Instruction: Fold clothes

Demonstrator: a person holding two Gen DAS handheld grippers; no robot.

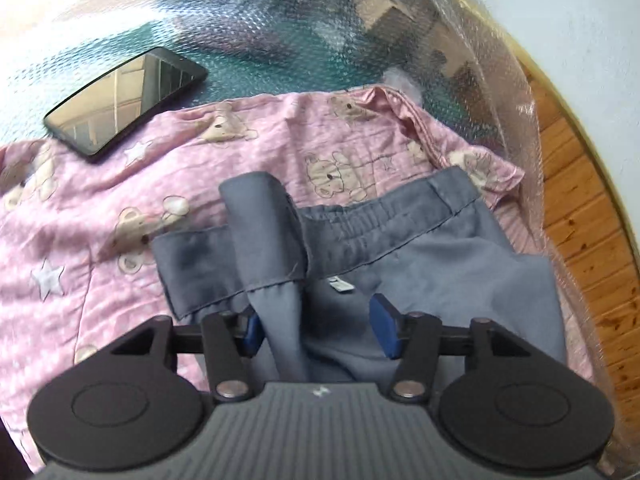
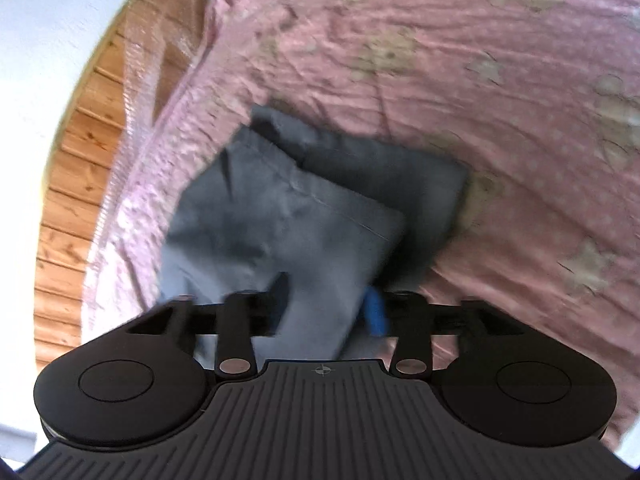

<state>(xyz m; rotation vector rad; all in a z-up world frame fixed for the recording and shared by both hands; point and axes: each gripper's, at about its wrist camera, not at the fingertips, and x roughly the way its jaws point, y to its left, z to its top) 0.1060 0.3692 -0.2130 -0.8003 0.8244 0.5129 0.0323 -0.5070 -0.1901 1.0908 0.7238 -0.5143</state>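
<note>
On a pink bear-print blanket [image 1: 240, 152], grey trousers [image 1: 420, 256] lay partly folded, waistband up, as the left gripper [image 1: 318, 326] stood with jaws apart around a raised fold of the cloth. A phone [image 1: 124, 100] rested at the blanket's far edge, half on the bubble wrap [image 1: 280, 40]. Motion blur smeared the right wrist view, where the right gripper [image 2: 328, 312] had cloth between its pads, the left pad hidden; whether it was clamped could not be told
</note>
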